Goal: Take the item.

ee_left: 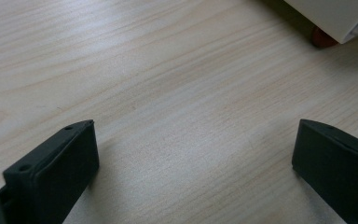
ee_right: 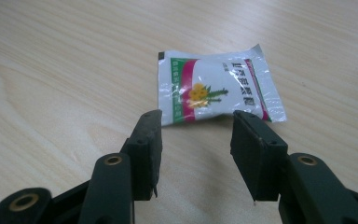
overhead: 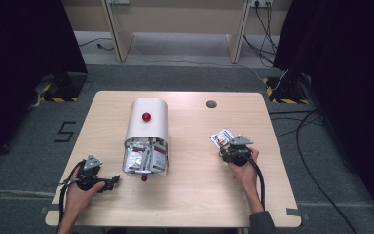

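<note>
A white sachet (ee_right: pixel 216 87) with green and pink bands and a yellow flower lies flat on the wooden table (overhead: pixel 199 195); in the high view the sachet (overhead: pixel 221 137) sits at the right. My right gripper (ee_right: pixel 196 122) is open, its tips just short of the sachet's near edge, not touching it. From above, the right gripper (overhead: pixel 237 148) is held in a hand. A white rounded box (overhead: pixel 146 127) with a red knob lies on its side, its open end full of several sachets (overhead: pixel 145 160). My left gripper (ee_left: pixel 193 128) is open over bare table; the high view shows this left gripper (overhead: pixel 108 183) left of the box.
A red knob (overhead: pixel 144 178) lies at the box's open end and its edge (ee_left: pixel 324 39) appears in the left gripper view. A round grey hole (overhead: pixel 211 104) sits in the table's far right. Cables run across the floor on the right.
</note>
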A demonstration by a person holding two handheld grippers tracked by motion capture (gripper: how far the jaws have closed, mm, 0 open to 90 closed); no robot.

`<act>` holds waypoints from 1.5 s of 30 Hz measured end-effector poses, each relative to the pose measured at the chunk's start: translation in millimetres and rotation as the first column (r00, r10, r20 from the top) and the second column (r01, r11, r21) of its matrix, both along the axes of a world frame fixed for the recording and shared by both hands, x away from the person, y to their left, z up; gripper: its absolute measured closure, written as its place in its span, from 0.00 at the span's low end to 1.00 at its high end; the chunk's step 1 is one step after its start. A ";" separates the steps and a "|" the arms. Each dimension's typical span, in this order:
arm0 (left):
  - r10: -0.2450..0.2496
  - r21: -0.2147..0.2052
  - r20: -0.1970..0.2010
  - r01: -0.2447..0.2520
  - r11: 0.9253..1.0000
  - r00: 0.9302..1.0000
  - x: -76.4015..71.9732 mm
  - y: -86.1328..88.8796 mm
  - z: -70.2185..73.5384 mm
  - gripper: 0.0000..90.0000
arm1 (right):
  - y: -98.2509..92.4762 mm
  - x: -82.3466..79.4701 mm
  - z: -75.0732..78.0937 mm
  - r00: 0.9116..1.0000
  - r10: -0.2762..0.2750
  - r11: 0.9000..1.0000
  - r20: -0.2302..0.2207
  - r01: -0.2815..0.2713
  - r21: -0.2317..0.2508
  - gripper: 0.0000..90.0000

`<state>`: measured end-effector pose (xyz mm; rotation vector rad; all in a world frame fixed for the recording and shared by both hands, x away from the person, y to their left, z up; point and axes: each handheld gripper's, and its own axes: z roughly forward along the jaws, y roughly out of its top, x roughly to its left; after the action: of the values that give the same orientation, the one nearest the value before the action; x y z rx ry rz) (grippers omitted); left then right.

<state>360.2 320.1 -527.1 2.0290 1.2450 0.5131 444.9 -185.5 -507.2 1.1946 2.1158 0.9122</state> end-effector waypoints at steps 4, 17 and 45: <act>0.000 0.000 0.000 0.000 1.000 1.000 0.0 0.0 0.0 0.00 | -3.3 -1.6 4.6 1.000 -0.005 1.000 0.009 0.005 0.022 0.60; 0.002 -0.001 0.003 -0.002 1.000 1.000 0.1 -0.2 -0.3 0.00 | -6.4 -6.5 11.4 1.000 -0.005 0.997 0.005 0.004 0.080 0.54; 0.002 -0.001 0.003 -0.002 1.000 1.000 0.1 -0.2 -0.4 0.00 | 15.4 -40.5 23.1 0.995 0.098 0.987 -0.023 -0.094 0.132 0.38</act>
<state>360.3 319.8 -527.5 2.0255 1.2456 0.5168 404.4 -170.1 -484.1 1.1847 2.1820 1.0977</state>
